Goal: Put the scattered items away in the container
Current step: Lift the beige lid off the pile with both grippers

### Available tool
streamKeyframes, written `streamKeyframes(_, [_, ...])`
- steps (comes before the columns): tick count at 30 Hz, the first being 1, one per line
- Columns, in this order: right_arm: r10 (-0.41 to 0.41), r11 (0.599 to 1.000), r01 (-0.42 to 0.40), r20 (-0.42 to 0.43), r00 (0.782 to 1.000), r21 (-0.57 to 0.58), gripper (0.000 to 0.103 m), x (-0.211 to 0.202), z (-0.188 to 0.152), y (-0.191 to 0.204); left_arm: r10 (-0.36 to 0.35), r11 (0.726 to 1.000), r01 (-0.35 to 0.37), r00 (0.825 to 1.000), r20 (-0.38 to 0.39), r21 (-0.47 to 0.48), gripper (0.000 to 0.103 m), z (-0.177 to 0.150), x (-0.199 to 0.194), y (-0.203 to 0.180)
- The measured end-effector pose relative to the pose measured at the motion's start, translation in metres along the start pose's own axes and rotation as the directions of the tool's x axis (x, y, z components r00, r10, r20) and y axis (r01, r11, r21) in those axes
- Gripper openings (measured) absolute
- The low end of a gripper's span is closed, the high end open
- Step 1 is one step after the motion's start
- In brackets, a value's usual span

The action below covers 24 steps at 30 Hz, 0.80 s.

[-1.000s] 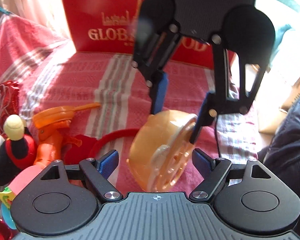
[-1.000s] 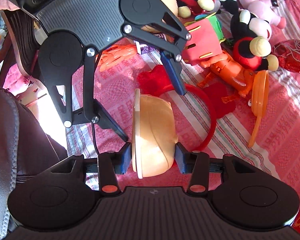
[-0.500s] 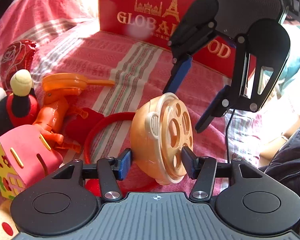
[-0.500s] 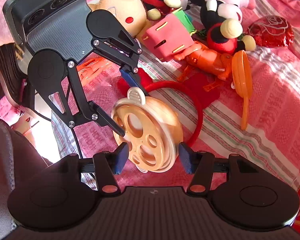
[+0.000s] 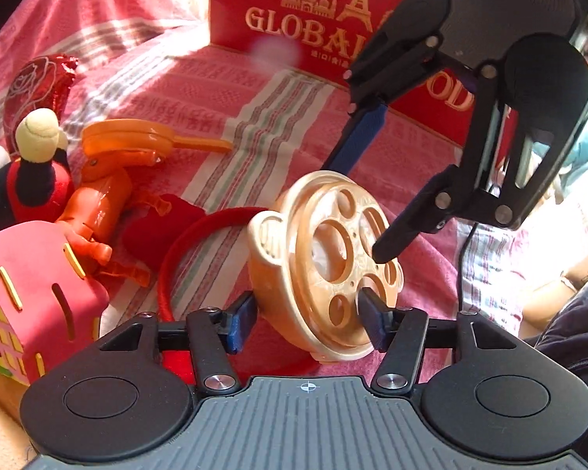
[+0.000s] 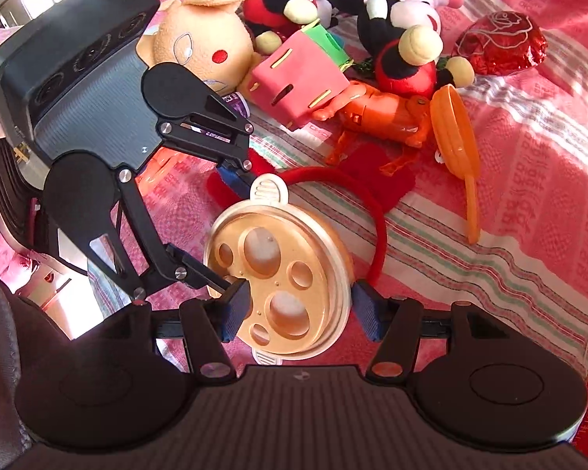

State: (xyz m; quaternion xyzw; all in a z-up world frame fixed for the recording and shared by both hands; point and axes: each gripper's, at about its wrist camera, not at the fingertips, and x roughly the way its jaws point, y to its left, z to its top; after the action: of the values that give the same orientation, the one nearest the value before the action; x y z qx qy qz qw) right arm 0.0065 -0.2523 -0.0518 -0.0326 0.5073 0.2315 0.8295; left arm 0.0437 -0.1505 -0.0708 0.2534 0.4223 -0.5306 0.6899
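Note:
A beige-orange toy pot [image 5: 286, 274] with a holed lid hangs just above the pink bedspread. My left gripper [image 5: 305, 319] is shut on it, one pad on the bowl side and one on the lid face. My right gripper [image 6: 300, 313] straddles the same pot [image 6: 278, 270] from the opposite side. Its jaws stand open, with the pads close to the rim but not pressing. The red "GLOBAL FOOD" box [image 5: 313, 19] stands at the back of the bed, behind the right gripper [image 5: 352, 209].
Beside and under the pot lies a red headband [image 5: 200, 231]. Left of it are an orange toy pan [image 5: 137, 137], an orange figure [image 5: 102, 199], a pink foam house [image 5: 39, 286], a mouse plush [image 5: 31, 172] and a red foil heart [image 5: 39, 82]. More plush toys [image 6: 200, 39] lie behind them. A dark sleeve [image 5: 568, 333] is at the right.
The left jaws closed onto the pot while the right jaws widened off it. The pot rolled so that its holed lid faces the right wrist camera. Both grippers rolled and sank slightly.

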Motion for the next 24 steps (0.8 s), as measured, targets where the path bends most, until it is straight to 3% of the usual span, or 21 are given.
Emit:
streamKeyframes(11, [-0.026, 0.994, 0.018, -0.075, 0.997, -0.107, 0.065, 0.009, -0.012, 0.008, 0.027, 0.994, -0.03, 0.999, 0.036, 0.102, 0.05, -0.001, -0.008, -0.022])
streamKeyframes(16, [0.025, 0.999, -0.028, -0.087, 0.996, -0.034, 0.063, 0.025, -0.017, -0.01, 0.032, 0.997, -0.035, 0.999, 0.043, 0.069, 0.05, -0.002, -0.008, -0.019])
streamKeyframes(17, [0.045, 0.999, -0.046, -0.088, 0.995, -0.014, 0.059, 0.027, -0.017, -0.012, 0.032, 0.997, -0.035, 0.999, 0.042, 0.062, 0.052, -0.002, -0.007, -0.018])
streamKeyframes(18, [0.062, 0.998, -0.061, -0.091, 0.994, 0.007, 0.059, 0.029, -0.017, -0.013, 0.038, 0.997, -0.04, 0.999, 0.035, 0.067, 0.064, -0.004, -0.005, -0.019])
streamKeyframes(20, [0.061, 0.998, -0.061, -0.072, 0.996, 0.009, 0.057, 0.028, -0.016, -0.01, 0.054, 0.996, -0.056, 0.998, 0.027, 0.076, 0.067, -0.008, 0.0, -0.021])
streamKeyframes(23, [0.051, 0.999, -0.05, -0.068, 0.996, 0.017, 0.055, 0.026, -0.014, -0.009, 0.017, 1.0, -0.017, 1.0, 0.018, 0.014, 0.068, -0.009, 0.002, -0.011])
streamKeyframes(24, [0.041, 0.999, -0.04, -0.068, 0.997, 0.017, 0.054, 0.025, -0.014, -0.007, 0.019, 1.0, -0.019, 1.0, 0.018, -0.003, 0.058, -0.008, 0.002, -0.009])
